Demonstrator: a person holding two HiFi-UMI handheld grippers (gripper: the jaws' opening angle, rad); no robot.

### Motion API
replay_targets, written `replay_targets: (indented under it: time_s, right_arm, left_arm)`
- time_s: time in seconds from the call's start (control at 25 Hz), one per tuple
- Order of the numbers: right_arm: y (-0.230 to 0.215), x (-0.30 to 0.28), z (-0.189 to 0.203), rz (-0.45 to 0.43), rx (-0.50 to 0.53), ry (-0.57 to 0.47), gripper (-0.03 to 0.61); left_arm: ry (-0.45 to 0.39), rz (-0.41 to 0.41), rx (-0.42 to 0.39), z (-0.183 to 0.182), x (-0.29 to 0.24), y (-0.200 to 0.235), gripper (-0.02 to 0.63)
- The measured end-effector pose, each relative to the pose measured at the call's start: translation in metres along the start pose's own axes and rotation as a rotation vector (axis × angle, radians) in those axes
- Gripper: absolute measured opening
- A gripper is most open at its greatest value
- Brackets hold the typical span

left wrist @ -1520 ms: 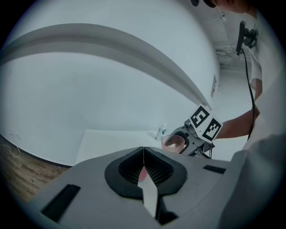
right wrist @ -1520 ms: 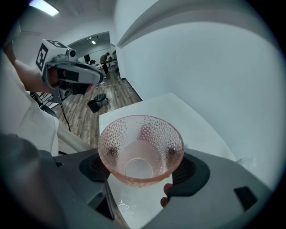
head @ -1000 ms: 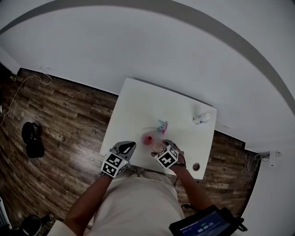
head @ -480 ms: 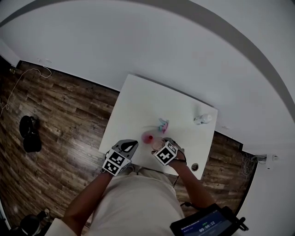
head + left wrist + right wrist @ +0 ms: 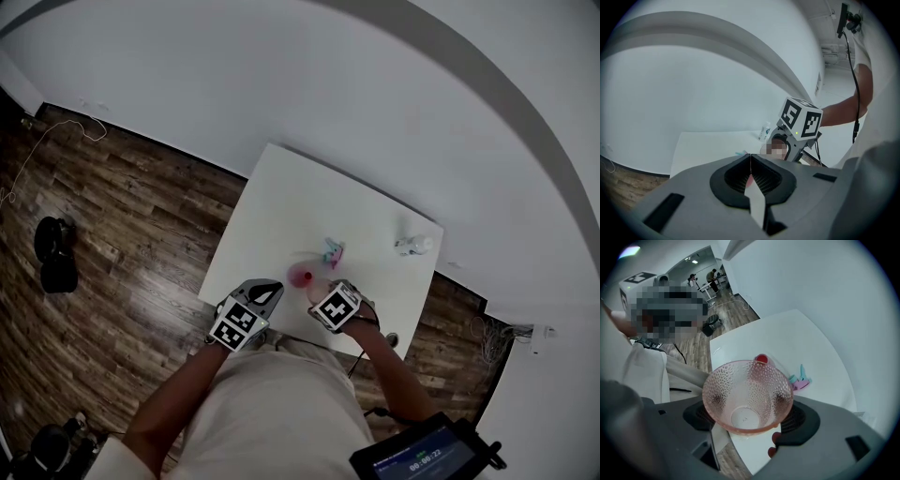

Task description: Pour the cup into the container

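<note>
My right gripper (image 5: 750, 422) is shut on a pink dimpled cup (image 5: 747, 394), tipped over steeply so its mouth faces the camera. The cup's inside looks empty. Just beyond its rim I see a small container with red in it (image 5: 761, 358), which shows as a pink-red spot (image 5: 302, 276) in the head view, right ahead of the cup (image 5: 321, 292). Two small red pieces (image 5: 776, 437) show below the cup. My left gripper (image 5: 750, 161) is shut on nothing and hovers at the table's near edge (image 5: 262, 291), left of the right gripper (image 5: 328, 298).
A pink and teal object (image 5: 332, 252) lies on the white table (image 5: 281, 206) past the container. A small white bottle (image 5: 412, 245) stands at the far right and a dark round thing (image 5: 392, 339) near the right front corner. Wood floor surrounds the table.
My right gripper has tipped the cup a little further down over the container. The left gripper has stayed where it was.
</note>
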State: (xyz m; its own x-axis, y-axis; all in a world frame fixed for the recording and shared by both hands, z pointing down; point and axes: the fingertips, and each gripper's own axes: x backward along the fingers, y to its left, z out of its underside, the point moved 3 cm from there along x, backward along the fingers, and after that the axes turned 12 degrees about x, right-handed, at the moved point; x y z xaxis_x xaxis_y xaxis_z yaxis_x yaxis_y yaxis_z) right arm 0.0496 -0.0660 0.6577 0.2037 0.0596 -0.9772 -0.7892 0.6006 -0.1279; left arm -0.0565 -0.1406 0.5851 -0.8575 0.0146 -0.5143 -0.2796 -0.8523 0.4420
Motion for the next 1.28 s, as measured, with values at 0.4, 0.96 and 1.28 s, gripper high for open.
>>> replay_targets:
  time_s: [0.4,0.96,1.28]
  right_arm:
    - [-0.007,0.003,-0.005,-0.042,0.0,0.039,0.38]
    - [-0.009,0.003,-0.006,-0.115,-0.013,0.088,0.38]
    - [-0.011,0.004,-0.009,-0.155,-0.006,0.122,0.38]
  left_arm:
    - [0.013,-0.003,0.016,0.002,-0.007,-0.001,0.012]
    - [-0.01,-0.001,0.03,0.001,-0.008,0.004,0.012]
    - [0.0,-0.028,0.048,0.007,-0.003,0.012,0.012]
